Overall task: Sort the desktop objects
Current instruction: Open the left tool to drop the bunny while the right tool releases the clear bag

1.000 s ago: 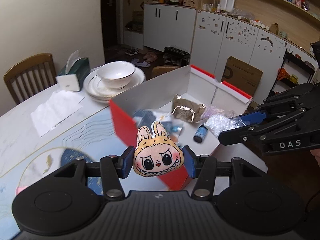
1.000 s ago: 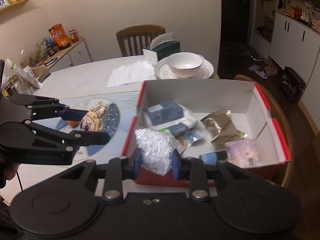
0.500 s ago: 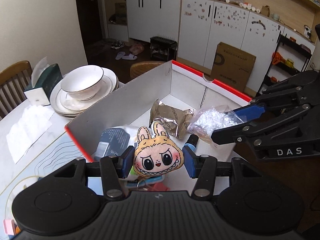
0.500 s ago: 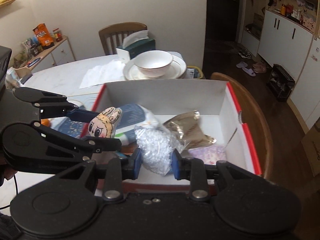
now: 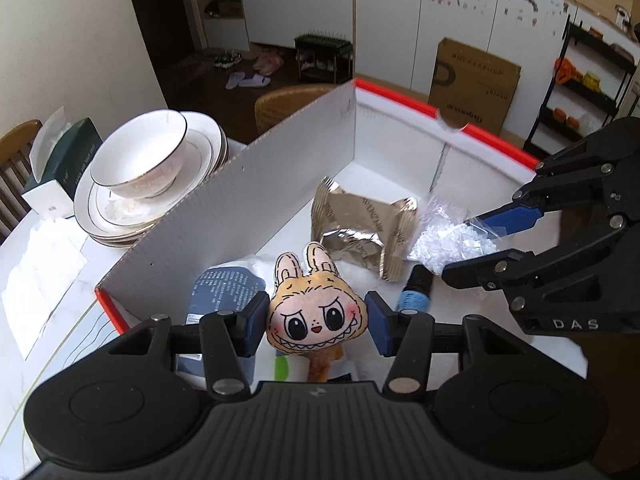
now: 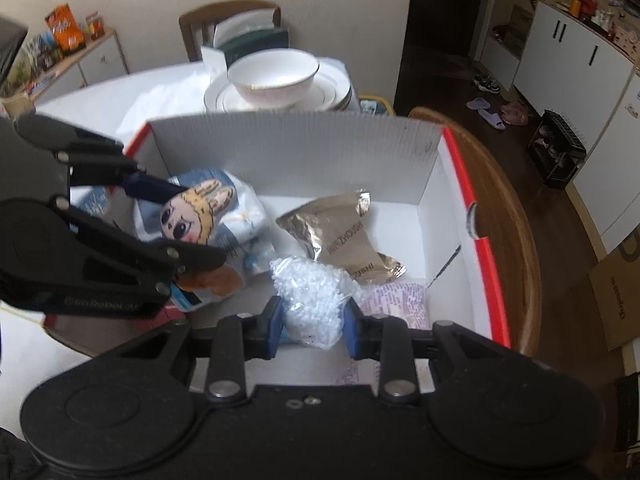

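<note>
Foil pouch lettered "JIANXIZHUOSHI", in box

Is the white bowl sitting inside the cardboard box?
No, the white bowl sits on stacked plates outside the cardboard box, beyond its wall.

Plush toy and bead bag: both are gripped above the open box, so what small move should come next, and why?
Probably lower a little further, then open. The left gripper holds the plush toy and the right gripper the clear bead bag over the box, above the foil pouch already inside.
</note>
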### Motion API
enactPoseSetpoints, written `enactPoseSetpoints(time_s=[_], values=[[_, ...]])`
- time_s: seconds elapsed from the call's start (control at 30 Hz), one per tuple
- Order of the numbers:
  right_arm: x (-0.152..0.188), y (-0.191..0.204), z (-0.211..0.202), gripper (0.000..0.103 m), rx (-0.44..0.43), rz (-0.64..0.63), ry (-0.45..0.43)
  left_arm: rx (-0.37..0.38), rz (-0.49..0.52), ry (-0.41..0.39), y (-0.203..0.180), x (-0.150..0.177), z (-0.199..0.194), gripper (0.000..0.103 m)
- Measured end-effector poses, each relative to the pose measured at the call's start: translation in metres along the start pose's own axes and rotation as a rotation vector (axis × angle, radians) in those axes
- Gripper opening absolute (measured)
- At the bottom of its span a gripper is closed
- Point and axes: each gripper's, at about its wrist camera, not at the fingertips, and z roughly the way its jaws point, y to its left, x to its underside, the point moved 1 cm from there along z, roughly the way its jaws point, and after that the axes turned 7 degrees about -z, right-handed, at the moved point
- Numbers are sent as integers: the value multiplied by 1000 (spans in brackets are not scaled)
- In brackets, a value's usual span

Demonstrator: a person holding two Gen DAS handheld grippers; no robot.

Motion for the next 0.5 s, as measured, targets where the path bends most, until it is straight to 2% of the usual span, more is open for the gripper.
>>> enactPoseSetpoints(time_s=[0.23, 0.5], values=[[2, -3, 27, 30, -4, -10, 60, -9, 2, 45, 10, -4, 17, 51], [0, 2, 35, 30, -8, -38, 70, -13, 1, 98, 13, -2, 32, 51]])
